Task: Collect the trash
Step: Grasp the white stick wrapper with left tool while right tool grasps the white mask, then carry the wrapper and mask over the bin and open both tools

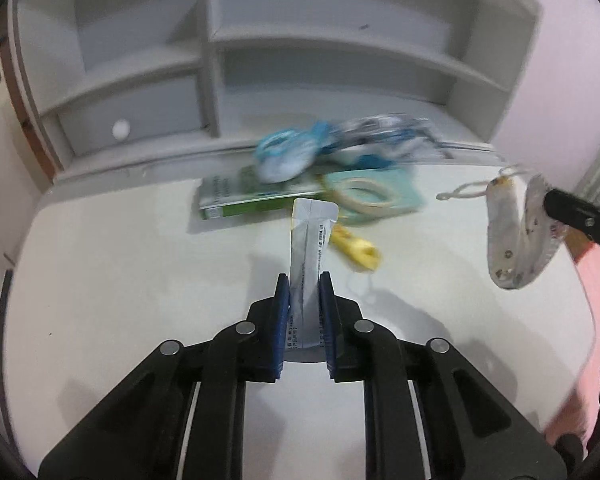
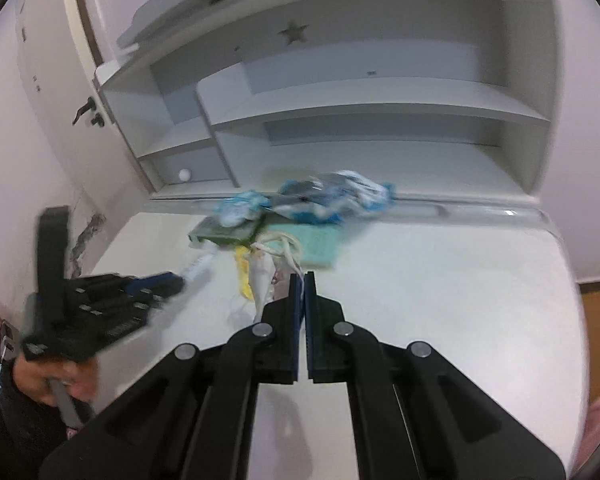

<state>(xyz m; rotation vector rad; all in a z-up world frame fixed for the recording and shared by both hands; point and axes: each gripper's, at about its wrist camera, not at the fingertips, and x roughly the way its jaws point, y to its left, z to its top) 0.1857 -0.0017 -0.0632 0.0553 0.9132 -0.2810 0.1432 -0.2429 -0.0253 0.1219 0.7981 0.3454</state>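
Trash is hanging from both tongs: left tongs (image 1: pixel 304 280) clamping a sachet (image 1: pixel 310 236), right tongs (image 2: pixel 303 280) pinching a mask (image 1: pixel 518 232), likely slipping.

Desk: a white desk top (image 1: pixel 120 280) is seen, set against the wall.
Shelving: a grey-white shelf unit (image 2: pixel 364 100) is stood on the desk's far edge; a star (image 2: pixel 293 33) is marked on its back panel.
Walls: pale pinkish walls (image 1: pixel 572 60) are shown.
Door: a white door (image 2: pixel 60 92) with a dark handle (image 2: pixel 85 109) is seen beside the unit.
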